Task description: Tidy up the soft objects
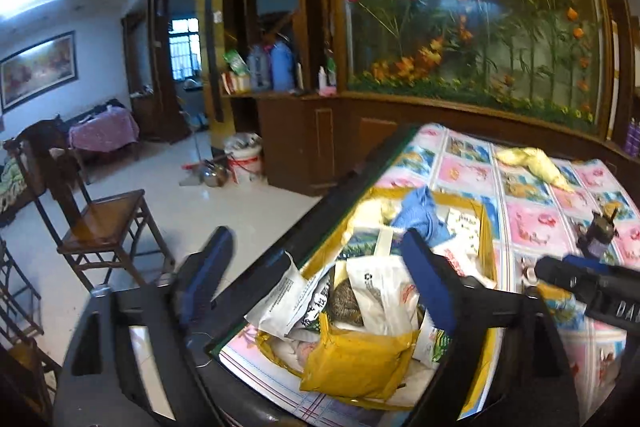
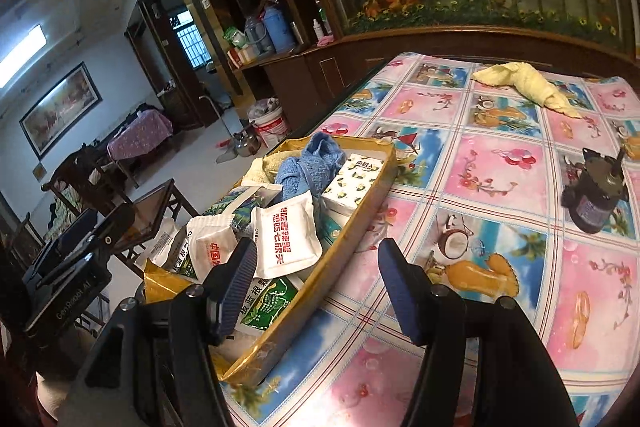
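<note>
A shallow yellow cardboard box (image 2: 352,227) sits at the table's left edge, filled with soft packets (image 2: 288,235), a tissue pack (image 2: 352,179) and a blue towel (image 2: 316,163); the box also shows in the left wrist view (image 1: 360,363), with the blue towel (image 1: 420,215) at its far end. A yellow cloth (image 2: 528,83) lies loose at the far side of the table; it also shows in the left wrist view (image 1: 532,163). My left gripper (image 1: 320,267) is open and empty above the box's near-left corner. My right gripper (image 2: 320,287) is open and empty over the box's right wall.
The table has a flowered plastic cover (image 2: 500,187). A small dark bottle-like object (image 2: 596,195) stands at the right. A wooden chair (image 1: 92,211) stands left of the table on the tiled floor. A cabinet with a flower panel (image 1: 460,27) runs behind the table.
</note>
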A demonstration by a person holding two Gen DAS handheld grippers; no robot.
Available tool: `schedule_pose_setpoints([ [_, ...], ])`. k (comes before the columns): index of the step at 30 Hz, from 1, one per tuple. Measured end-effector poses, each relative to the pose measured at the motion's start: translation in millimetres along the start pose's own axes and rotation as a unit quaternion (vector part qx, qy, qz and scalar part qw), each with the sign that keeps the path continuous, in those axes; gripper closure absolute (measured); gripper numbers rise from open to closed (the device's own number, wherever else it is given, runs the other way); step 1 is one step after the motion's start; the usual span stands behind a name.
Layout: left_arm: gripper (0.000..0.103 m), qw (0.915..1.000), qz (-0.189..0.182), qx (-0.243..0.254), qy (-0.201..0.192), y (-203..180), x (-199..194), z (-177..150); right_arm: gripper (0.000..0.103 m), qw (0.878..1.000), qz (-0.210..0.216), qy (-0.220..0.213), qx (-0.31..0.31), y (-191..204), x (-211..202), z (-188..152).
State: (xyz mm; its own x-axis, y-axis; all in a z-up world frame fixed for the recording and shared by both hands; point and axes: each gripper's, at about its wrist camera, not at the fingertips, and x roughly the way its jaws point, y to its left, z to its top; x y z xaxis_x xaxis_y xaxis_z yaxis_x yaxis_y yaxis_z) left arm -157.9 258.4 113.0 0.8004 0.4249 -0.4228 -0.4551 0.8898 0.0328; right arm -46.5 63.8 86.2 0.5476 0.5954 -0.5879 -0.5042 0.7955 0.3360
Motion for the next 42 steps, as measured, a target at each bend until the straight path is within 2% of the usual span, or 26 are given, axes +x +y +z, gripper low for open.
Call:
schedule_pose_setpoints([
  [1,0.0,0.9999,-0.006,-0.008,0.003,1.3,1.3,1.4,0.039,1.0,0.004,-0.001,0.006,-2.4,-1.9,-3.1],
  [3,0.0,0.999,-0.027,-0.02,0.029,1.9,8.9,5.2,0.039,1.0,0.01,0.001,0.01,-3.4,-3.9,-8.3],
  [5,0.0,0.9984,-0.018,-0.025,0.047,0.1,12.7,8.0,0.039,1.0,0.005,0.001,0.005,-3.3,-6.3,-13.9],
  [13,0.0,0.9989,0.013,-0.01,0.043,-13.8,0.2,5.1,0.039,0.999,-0.017,-0.003,-0.046,14.8,-16.0,-32.2],
  [24,0.0,0.998,0.017,0.003,0.061,-13.0,0.2,-4.5,0.036,0.994,-0.026,0.019,-0.105,46.2,-6.3,-50.3],
  [42,0.0,0.9957,0.014,-0.001,0.091,-4.3,11.6,-14.6,0.035,0.992,-0.03,0.044,-0.116,61.8,6.5,-61.2],
])
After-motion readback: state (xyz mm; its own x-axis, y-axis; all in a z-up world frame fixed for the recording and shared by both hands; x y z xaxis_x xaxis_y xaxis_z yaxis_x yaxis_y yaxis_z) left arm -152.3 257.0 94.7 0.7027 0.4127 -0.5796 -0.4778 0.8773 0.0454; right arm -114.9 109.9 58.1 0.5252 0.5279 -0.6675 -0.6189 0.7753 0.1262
